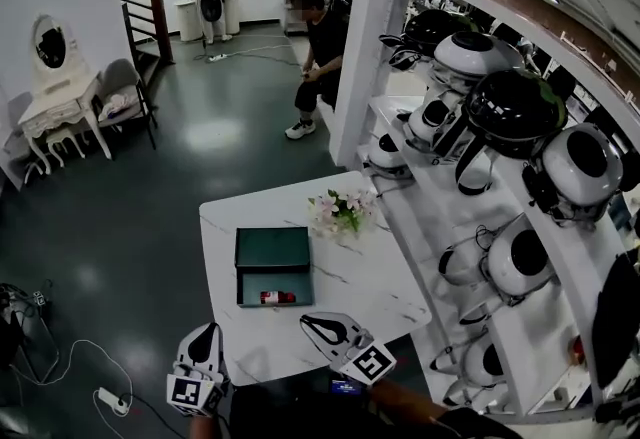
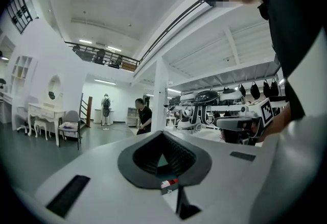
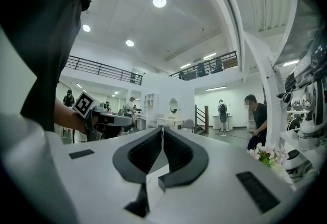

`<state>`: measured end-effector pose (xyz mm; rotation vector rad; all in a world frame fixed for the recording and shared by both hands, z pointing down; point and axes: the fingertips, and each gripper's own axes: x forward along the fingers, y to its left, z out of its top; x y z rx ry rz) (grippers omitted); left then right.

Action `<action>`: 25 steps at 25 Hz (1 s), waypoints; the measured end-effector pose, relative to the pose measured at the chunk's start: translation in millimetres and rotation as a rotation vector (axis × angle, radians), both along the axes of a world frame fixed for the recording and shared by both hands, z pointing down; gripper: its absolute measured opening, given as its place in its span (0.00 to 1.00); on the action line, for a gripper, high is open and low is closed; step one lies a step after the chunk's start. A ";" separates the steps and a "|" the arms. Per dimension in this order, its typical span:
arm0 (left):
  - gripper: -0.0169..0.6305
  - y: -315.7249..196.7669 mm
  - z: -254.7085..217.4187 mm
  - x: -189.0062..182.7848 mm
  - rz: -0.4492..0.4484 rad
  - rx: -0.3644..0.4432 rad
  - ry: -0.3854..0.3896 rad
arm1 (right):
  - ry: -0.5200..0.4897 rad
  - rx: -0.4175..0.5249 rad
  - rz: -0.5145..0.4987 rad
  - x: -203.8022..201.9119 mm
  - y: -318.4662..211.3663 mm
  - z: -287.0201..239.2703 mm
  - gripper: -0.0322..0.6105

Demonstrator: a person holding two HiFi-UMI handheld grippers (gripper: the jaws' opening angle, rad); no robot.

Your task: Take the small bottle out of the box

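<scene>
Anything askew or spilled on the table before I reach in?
Nothing stands out. The green box lies open on the white table, the small bottle lies on its side inside it, and the flowers sit beyond it. No spill is visible.

The person wears a black top [image 3: 46,24]. In the head view the white plastic left gripper [image 1: 206,329] sits at 7 o'clock and the matching right gripper [image 1: 305,320] at 6 o'clock. Each has ribbed black pads [image 2: 145,156] and a white marker cube [image 1: 190,391] printed with black squares.
</scene>
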<state>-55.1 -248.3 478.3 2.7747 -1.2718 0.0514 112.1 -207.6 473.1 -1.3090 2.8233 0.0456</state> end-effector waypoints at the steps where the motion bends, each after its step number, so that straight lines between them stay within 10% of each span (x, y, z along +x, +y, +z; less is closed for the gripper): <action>1: 0.05 -8.1 5.0 -1.6 0.017 0.001 -0.013 | 0.001 -0.012 0.011 0.3 -4.9 2.4 0.11; 13: 0.05 -105.4 64.3 -10.7 0.275 -0.092 -0.036 | 0.143 -0.221 0.093 -38.5 -94.6 49.4 0.12; 16: 0.05 -123.9 75.9 -9.9 0.352 -0.114 -0.035 | 0.187 -0.302 0.098 -44.8 -120.9 64.9 0.26; 25: 0.05 -148.8 133.7 -18.7 0.468 -0.266 -0.005 | 0.596 -0.660 -0.091 -43.1 -125.4 180.4 0.38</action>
